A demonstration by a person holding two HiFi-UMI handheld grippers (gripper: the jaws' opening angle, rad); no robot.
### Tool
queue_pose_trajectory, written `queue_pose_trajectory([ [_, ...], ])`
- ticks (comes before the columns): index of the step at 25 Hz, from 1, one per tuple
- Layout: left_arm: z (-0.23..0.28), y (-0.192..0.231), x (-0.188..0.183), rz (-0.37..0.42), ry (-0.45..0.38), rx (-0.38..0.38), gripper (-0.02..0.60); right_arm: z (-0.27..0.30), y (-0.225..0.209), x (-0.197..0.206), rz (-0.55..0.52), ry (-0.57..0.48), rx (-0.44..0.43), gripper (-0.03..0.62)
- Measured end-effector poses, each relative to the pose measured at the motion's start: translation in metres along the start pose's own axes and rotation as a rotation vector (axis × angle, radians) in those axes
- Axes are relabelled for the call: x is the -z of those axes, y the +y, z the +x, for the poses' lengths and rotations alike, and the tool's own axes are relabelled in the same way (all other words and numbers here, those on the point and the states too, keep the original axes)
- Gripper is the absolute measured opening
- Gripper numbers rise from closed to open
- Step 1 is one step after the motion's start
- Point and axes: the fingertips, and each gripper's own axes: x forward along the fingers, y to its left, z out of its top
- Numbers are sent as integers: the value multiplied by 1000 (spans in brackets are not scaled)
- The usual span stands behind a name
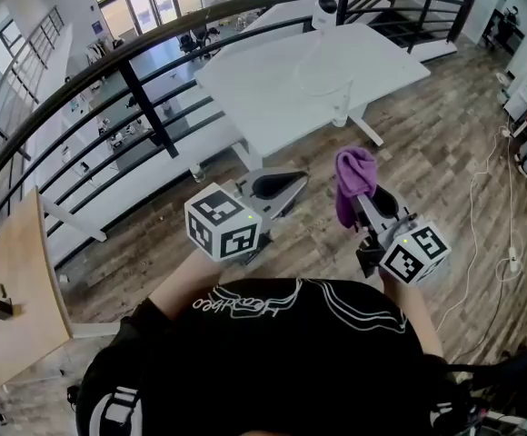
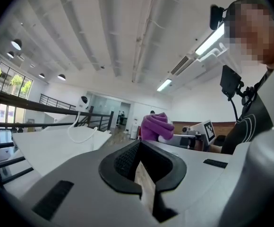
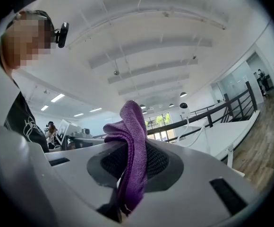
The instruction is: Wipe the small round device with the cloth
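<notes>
The small round white device stands at the far edge of a white table, with a white cable looping from it. My right gripper is shut on a purple cloth, which sticks up from its jaws and is well short of the table. In the right gripper view the cloth is pinched between the pads, and the device shows far off. My left gripper is beside it, shut and empty. In the left gripper view the jaws meet, and the device is distant.
A black railing runs across behind the table, with a lower floor beyond it. A wooden board leans at the left. Cables trail over the wooden floor at the right.
</notes>
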Motion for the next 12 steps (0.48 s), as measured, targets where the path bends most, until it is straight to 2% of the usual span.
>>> queue_pose_trajectory([
  [6,6,7,7,-8,2,11,9,-1,-5,7,1,-2,15,67],
  [12,-2,68,6,-38,11,21,9,56,-12,17,4,18,36,66],
])
